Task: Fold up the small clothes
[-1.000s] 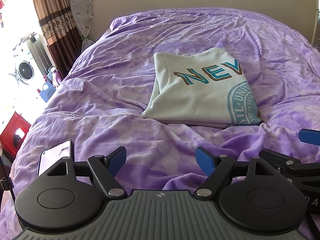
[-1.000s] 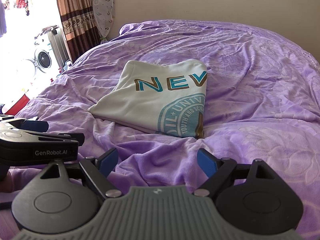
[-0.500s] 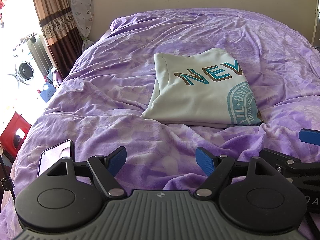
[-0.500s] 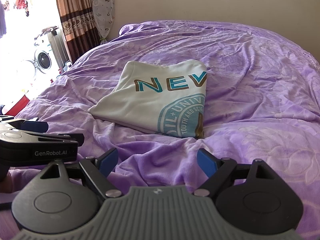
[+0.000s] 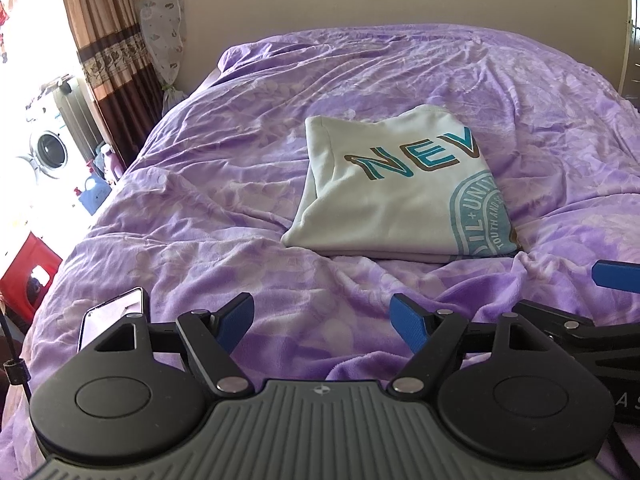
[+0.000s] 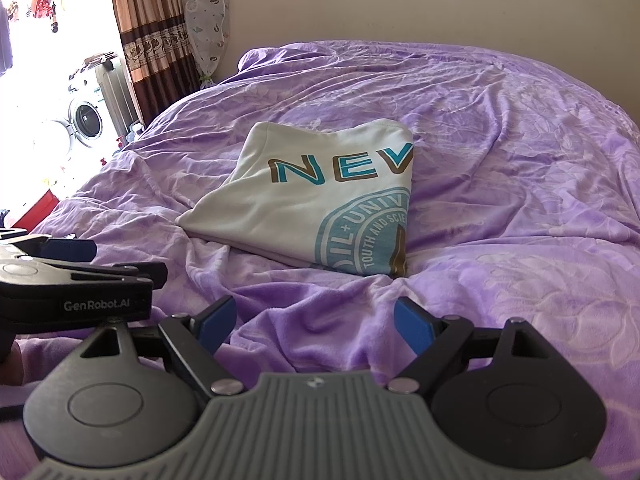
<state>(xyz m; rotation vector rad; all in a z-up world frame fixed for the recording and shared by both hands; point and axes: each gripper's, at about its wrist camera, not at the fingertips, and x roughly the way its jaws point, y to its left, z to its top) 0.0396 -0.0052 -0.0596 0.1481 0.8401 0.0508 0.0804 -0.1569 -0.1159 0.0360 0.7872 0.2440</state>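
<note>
A cream T-shirt point(image 5: 384, 200) with teal "NEV" lettering and a round teal print lies folded into a flat rectangle on the purple bedspread point(image 5: 240, 184). It also shows in the right wrist view point(image 6: 312, 208). My left gripper point(image 5: 322, 322) is open and empty, low over the bedspread in front of the shirt. My right gripper point(image 6: 314, 322) is open and empty, also short of the shirt's near edge. The left gripper's body point(image 6: 76, 284) shows at the left of the right wrist view. Neither gripper touches the shirt.
A phone point(image 5: 114, 316) lies on the bedspread by my left gripper. A washing machine point(image 5: 48, 152), a curtain point(image 5: 104, 52) and a red crate point(image 5: 24, 276) stand left of the bed. A wall point(image 6: 400, 4) runs behind the bed.
</note>
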